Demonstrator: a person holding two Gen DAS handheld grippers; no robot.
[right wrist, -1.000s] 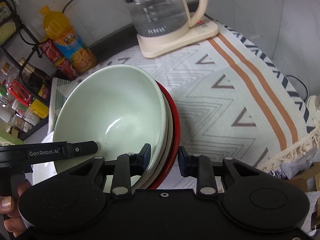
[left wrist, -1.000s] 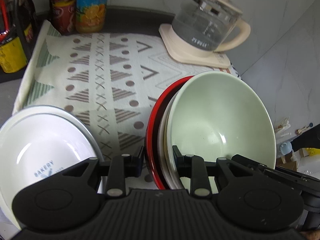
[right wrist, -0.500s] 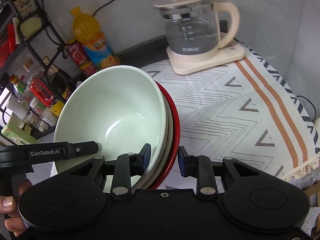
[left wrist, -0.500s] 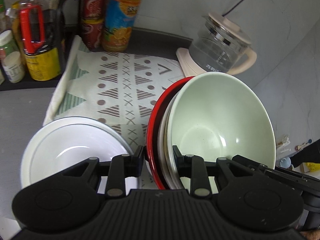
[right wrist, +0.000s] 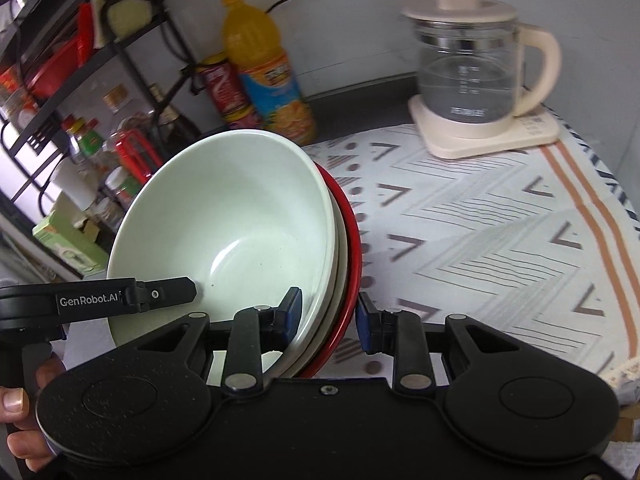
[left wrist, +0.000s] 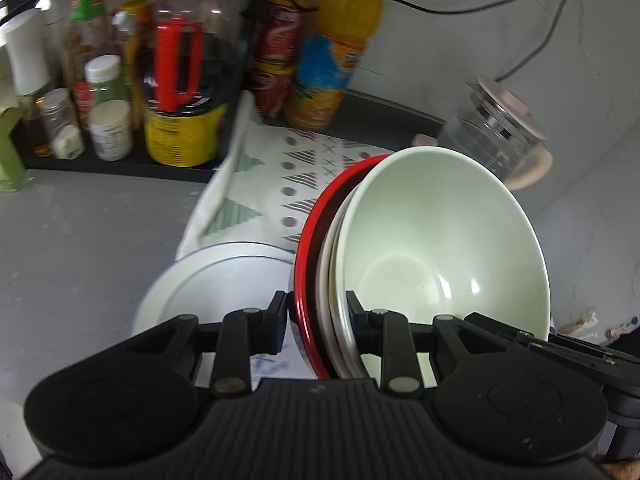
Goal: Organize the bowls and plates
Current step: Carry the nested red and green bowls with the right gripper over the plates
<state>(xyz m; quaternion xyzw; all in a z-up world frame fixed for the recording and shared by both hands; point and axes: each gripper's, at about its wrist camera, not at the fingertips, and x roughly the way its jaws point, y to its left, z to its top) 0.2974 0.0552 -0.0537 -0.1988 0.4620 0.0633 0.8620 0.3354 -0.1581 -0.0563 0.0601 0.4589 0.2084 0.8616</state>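
Note:
Both grippers hold one stack of dishes in the air: a pale green bowl (left wrist: 444,240) nested in a white dish inside a red-rimmed dish (left wrist: 316,232). My left gripper (left wrist: 317,322) is shut on the stack's left rims. My right gripper (right wrist: 327,318) is shut on the stack's right rims; the green bowl (right wrist: 236,224) and red rim (right wrist: 354,248) show there too. A white plate (left wrist: 216,280) with blue lettering lies on the counter below the left gripper, partly hidden by it.
A patterned cloth (right wrist: 480,220) covers the counter. A glass kettle (right wrist: 472,76) on a cream base stands at the back right. An orange juice bottle (right wrist: 264,68) and red cans (right wrist: 222,88) stand at the back. A rack with bottles and jars (left wrist: 120,80) is at the left.
Both grippers have lifted the stack and tilted up, so the bottles and rack have come into view. The white plate now sits lower and closer under the left gripper.

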